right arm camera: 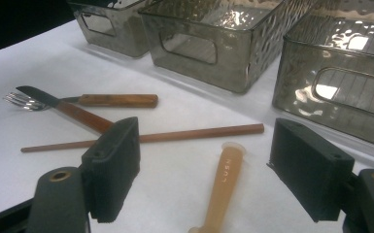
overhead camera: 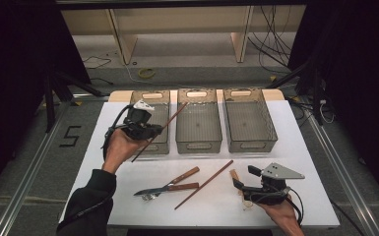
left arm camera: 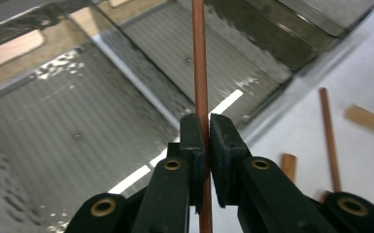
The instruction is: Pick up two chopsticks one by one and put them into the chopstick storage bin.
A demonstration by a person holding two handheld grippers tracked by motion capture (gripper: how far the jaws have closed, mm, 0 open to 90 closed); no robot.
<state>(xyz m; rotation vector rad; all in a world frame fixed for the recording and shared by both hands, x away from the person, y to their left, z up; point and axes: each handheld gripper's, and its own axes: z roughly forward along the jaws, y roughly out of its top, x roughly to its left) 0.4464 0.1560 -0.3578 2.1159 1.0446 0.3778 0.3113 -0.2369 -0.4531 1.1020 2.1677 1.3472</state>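
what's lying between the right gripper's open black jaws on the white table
A pale tan wooden handle lies lengthwise between the right gripper jaws, untouched, in the right gripper view.

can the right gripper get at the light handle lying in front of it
Probably yes. The right gripper stands open with the light handle lying on the table between its jaws, nothing over it. The chopstick lies just beyond, apart from it.

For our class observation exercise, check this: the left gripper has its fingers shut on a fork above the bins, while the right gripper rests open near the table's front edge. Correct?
Not quite. The left gripper is shut on a chopstick, not a fork, as the left gripper view shows. It is above the bins, and the right gripper does rest open near the front edge.
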